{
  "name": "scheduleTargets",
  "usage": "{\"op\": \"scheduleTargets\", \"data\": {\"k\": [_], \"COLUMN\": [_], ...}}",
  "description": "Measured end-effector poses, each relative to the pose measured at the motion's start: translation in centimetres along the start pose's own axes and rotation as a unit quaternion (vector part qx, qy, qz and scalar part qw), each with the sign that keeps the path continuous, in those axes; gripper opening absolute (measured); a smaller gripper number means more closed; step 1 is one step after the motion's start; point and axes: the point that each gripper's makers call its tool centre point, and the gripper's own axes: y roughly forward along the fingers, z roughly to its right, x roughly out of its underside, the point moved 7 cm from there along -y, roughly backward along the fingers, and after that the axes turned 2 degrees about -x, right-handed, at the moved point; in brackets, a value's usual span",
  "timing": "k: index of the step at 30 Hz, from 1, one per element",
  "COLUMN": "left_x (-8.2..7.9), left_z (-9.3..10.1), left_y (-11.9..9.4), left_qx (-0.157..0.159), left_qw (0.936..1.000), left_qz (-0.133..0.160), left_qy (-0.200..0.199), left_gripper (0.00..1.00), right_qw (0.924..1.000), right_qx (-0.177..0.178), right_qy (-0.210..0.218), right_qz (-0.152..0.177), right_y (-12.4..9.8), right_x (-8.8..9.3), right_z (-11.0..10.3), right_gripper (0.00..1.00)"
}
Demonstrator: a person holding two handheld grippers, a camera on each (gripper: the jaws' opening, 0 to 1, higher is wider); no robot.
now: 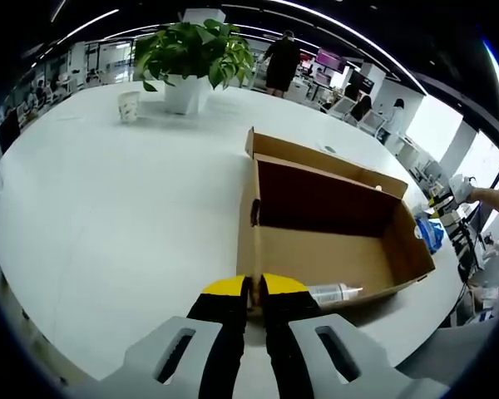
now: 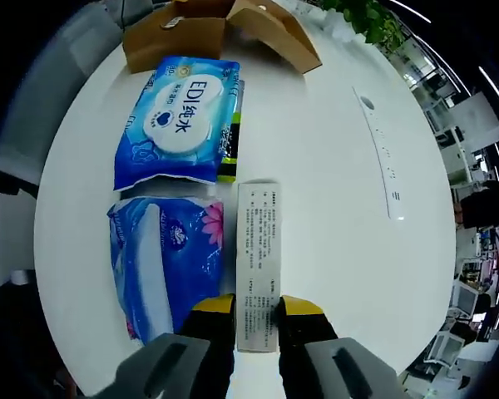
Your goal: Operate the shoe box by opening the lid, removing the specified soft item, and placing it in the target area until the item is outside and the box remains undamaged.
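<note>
The brown cardboard shoe box (image 1: 324, 258) lies open on the white table, its lid (image 1: 316, 158) standing up at the far side. My left gripper (image 1: 255, 287) is shut on the thin wall at the box's near left corner. A small white tube (image 1: 334, 293) lies along the box's near edge. In the right gripper view, a narrow white printed carton (image 2: 258, 258) lies on the table with my right gripper (image 2: 258, 309) shut on its near end. Left of it lie a blue tissue pack with a pink flower (image 2: 162, 258) and a blue "EDI" pack (image 2: 179, 116). The shoe box (image 2: 208, 29) lies beyond them.
A potted plant (image 1: 195, 50) and a paper cup (image 1: 129, 106) stand at the table's far side. A dark and yellow-green item (image 2: 229, 162) pokes out beside the EDI pack. A white strip (image 2: 382, 158) runs along the table to the right. People stand in the background.
</note>
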Motion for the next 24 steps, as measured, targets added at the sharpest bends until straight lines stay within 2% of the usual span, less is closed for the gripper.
{"op": "scheduleTargets", "data": {"k": [11,15,24], "left_x": [0.01,0.02,0.04], "left_z": [-0.04,-0.04,0.0], "left_y": [0.03,0.04,0.01], "left_qx": [0.0,-0.001,-0.001], "left_qw": [1.0,1.0,1.0], "left_qz": [-0.001,-0.001,0.0], "left_qy": [0.002,0.003,0.004], "left_gripper": [0.04,0.04,0.04], "right_qw": [1.0,0.9999,0.9997], "right_qx": [-0.003,0.006,0.021], "right_qy": [-0.002,-0.008,0.007], "right_qz": [-0.004,-0.009,-0.013], "right_y": [0.0,-0.09,-0.64], "right_x": [0.08,-0.03,-0.34], "right_z": [-0.13,0.13,0.2], "right_gripper": [0.16,0.16,0.18]}}
